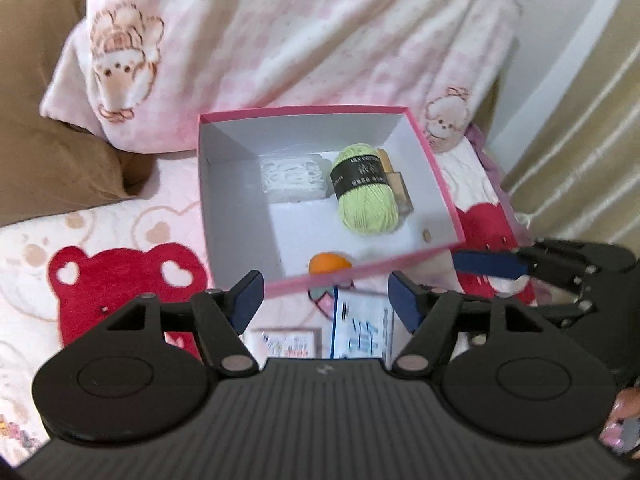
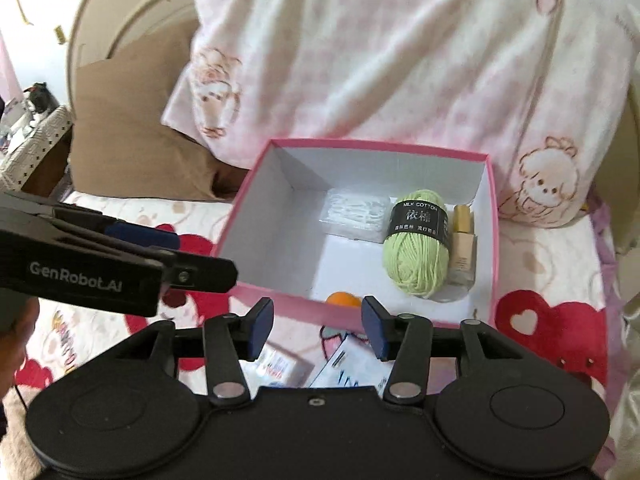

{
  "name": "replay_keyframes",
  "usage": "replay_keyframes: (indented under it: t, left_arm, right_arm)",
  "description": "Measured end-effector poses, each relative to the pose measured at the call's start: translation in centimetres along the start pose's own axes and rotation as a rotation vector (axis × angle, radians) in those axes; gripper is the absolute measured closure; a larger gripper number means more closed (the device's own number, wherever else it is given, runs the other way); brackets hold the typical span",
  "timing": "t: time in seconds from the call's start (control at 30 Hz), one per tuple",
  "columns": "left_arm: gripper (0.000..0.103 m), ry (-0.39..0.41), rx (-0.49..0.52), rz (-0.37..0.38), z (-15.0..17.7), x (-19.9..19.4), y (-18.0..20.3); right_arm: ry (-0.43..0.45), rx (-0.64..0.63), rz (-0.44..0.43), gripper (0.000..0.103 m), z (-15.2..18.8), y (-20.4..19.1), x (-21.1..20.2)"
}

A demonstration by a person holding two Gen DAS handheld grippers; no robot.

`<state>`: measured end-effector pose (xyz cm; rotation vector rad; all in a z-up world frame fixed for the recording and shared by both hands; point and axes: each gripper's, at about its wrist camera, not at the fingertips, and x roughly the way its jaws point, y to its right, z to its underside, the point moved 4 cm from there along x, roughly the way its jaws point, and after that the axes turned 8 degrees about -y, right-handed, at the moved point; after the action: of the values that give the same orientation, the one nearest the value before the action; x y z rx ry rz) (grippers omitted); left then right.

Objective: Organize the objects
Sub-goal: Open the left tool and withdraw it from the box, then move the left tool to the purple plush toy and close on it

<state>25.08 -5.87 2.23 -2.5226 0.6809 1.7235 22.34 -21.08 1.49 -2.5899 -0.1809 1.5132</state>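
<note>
A pink open box [image 1: 436,168] [image 2: 493,216] with a white inside sits on the bed. It holds a green yarn ball [image 1: 366,196] [image 2: 416,252], a clear packet of cotton swabs [image 1: 294,178] [image 2: 356,216], a small glass bottle [image 1: 398,184] [image 2: 462,248] and an orange ball [image 1: 329,264] [image 2: 343,299]. My left gripper [image 1: 326,300] is open and empty just before the box's near wall. My right gripper [image 2: 318,326] is open and empty at the same wall. A white carton [image 1: 362,330] [image 2: 352,368] and a small printed packet [image 1: 282,342] [image 2: 280,368] lie under the grippers.
The bedcover [image 1: 120,276] [image 2: 552,320] has red bear prints. A pink plush blanket [image 1: 300,40] [image 2: 400,60] is heaped behind the box. A brown pillow [image 1: 48,152] [image 2: 132,140] lies at the left. The other gripper shows at the right edge [image 1: 560,268] and the left edge [image 2: 100,264].
</note>
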Motion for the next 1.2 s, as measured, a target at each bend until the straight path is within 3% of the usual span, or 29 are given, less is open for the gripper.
replay_keyframes:
  t: [0.13,0.27,0.33,0.53,0.67,0.83,0.97,1.2]
  left_arm:
    - [0.032,-0.007,0.023,0.021,2.2,-3.0,0.8]
    - [0.029,0.006,0.076,-0.012,4.4,-5.6,1.7]
    - [0.026,0.013,0.09,-0.013,5.5,-6.5,2.1]
    - [0.02,0.013,0.107,0.002,8.7,-7.4,3.7]
    - [0.02,0.007,0.065,0.06,9.4,-6.8,5.4]
    - [0.02,0.013,0.079,0.098,10.2,-4.9,8.4]
    - [0.018,0.031,0.086,0.079,10.9,-2.7,10.1]
    - [0.008,0.05,0.08,0.058,11.2,1.6,11.4]
  right_arm:
    - [0.029,-0.036,-0.007,0.046,1.7,-1.2,-3.4]
    - [0.063,-0.082,-0.001,0.037,3.8,-2.5,-6.5]
    - [0.081,-0.103,0.014,0.027,5.0,-2.9,-7.8]
    - [0.093,-0.136,0.032,0.027,8.6,-2.4,-10.2]
    - [0.086,-0.148,0.047,0.024,10.8,-1.4,-10.8]
    - [0.084,-0.112,0.042,0.013,13.1,1.2,-10.7]
    - [0.075,-0.068,0.042,0.011,14.4,4.0,-9.5]
    - [0.086,-0.191,0.02,0.011,16.4,5.6,-6.6]
